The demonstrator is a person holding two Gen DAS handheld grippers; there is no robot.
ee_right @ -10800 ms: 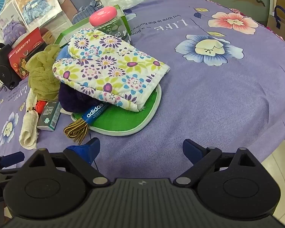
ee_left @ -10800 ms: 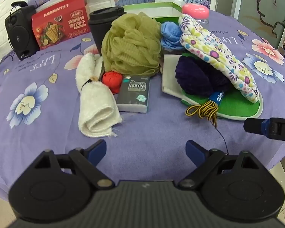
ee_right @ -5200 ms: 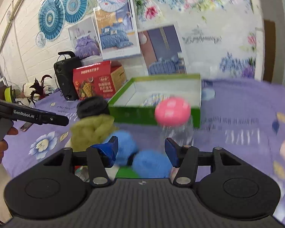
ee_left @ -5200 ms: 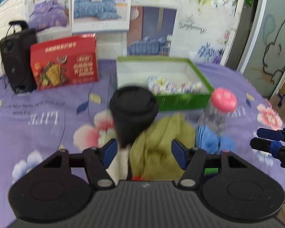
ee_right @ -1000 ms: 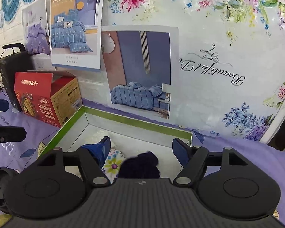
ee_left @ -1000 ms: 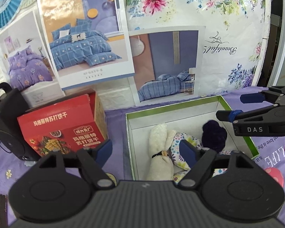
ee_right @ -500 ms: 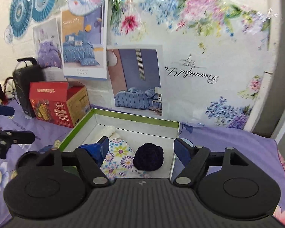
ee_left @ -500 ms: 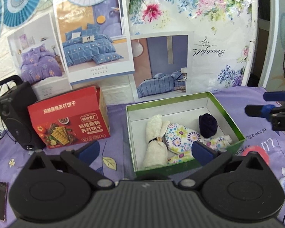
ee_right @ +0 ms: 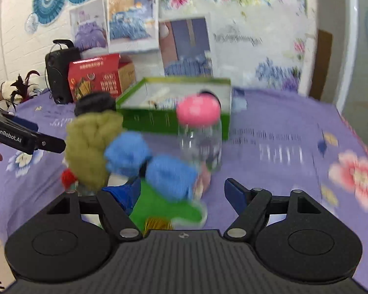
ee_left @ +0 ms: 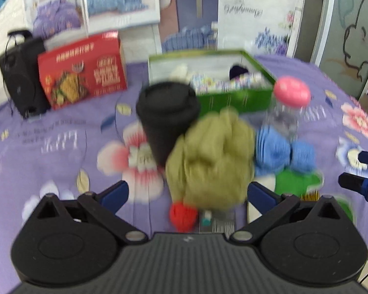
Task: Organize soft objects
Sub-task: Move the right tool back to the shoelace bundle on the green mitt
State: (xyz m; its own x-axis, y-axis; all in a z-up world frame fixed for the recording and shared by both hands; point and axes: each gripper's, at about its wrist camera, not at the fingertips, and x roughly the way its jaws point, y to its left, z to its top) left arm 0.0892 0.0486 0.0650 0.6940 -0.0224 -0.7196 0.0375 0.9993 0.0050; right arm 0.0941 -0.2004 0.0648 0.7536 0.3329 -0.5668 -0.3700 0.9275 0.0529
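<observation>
- Both tongs, left (ee_left: 187, 193) and right (ee_right: 184, 193), open and empty.
- Left: straddle the olive mesh puff (ee_left: 209, 161), clear of the black cup (ee_left: 168, 117).
- Right: take a blue pom (ee_right: 170, 177); avoid the jar (ee_right: 200, 134).
- Drop in the green box (ee_left: 233, 98).

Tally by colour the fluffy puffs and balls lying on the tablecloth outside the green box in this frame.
Olive puff: 1
Blue puffs: 2
Red ball: 1
Total: 4

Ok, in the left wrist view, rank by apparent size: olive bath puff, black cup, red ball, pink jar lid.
1. Olive bath puff, largest.
2. Black cup.
3. Pink jar lid and red ball look similar; the ball sits nearer, so unranked.
</observation>
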